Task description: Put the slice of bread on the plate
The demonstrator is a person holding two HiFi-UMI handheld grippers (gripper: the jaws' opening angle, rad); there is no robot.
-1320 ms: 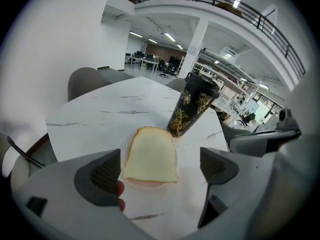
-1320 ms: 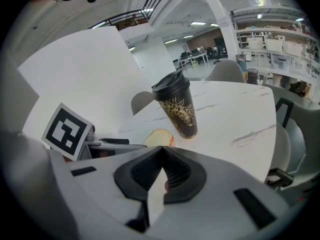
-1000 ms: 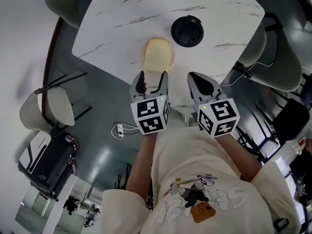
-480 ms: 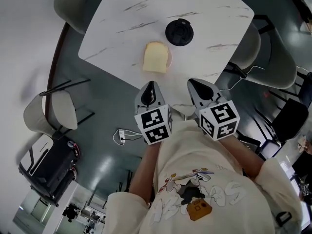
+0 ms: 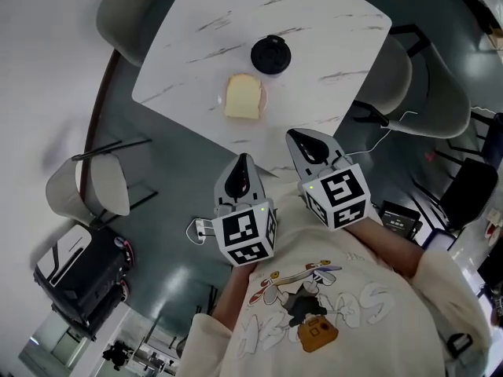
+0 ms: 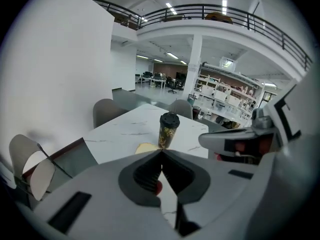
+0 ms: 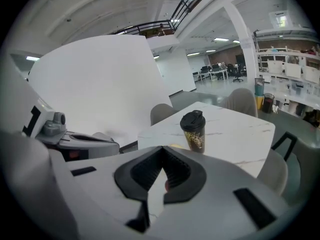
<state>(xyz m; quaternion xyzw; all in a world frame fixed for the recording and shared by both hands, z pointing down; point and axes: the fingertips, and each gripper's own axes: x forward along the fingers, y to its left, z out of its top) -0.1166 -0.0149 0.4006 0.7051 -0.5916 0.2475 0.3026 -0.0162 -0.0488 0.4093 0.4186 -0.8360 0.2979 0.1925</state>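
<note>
Both grippers have drawn back from the table [image 5: 314,14] toward the person's chest since a second ago, when the left gripper [image 5: 243,159] stood with its jaws spread about the bread. Its jaws have just been closing and now meet tip to tip with nothing between them, as its own view shows. The right gripper [image 5: 294,135] sits just beside it, its jaws likewise pressed together and empty. The slice of bread [image 5: 242,97] lies flat on the plate [image 5: 263,94], of which only a thin rim peeks out at the bread's edge, near the table's front side and just in front of the dark-lidded cup [image 5: 270,54]. From where I stand the placing looks done: the bread is down, let go, and both tools hang well apart from it over the floor. I judge nothing more is called for than keeping both grippers clear of the table; at most a glance to see that the slice sits squarely on the plate.
</note>
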